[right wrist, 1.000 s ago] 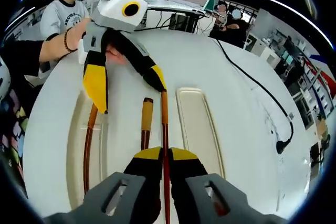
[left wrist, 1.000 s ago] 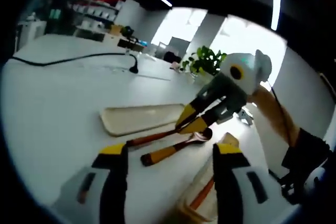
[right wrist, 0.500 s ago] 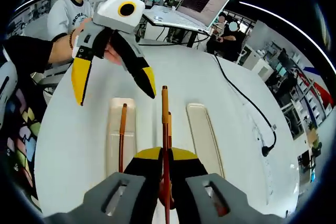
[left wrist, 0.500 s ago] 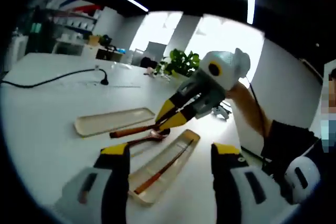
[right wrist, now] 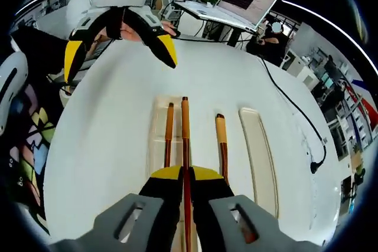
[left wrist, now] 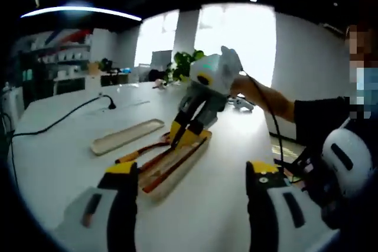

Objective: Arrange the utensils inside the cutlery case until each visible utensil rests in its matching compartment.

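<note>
Left hand-held gripper (right wrist: 121,30): raised over the far tabletop (right wrist: 106,140), jaws spread, nothing between them. Case tray (right wrist: 158,123): mid-tabletop, one wooden utensil (right wrist: 169,128) already inside along its left wall. Right hand-held gripper (right wrist: 184,182): pressed tight on a second long utensil (right wrist: 185,123), hanging along and above the same tray, apparently not yet seated. Spoon-like utensil (right wrist: 221,140): loose on the bare tabletop just beside the tray's right wall, between it and the lid (right wrist: 258,146).

Risks, as judged from here:
- Wrong slot: held utensil close beside the one already inside, so a drop here could stack it on top rather than in its own compartment.
- Tilt on release: far tip touching first, handle kicking over the tray wall.
- Tray sliding: light and unbraced, left jaws well apart from it.
- Loose utensil nudged toward the lid by a sideways sweep.
</note>
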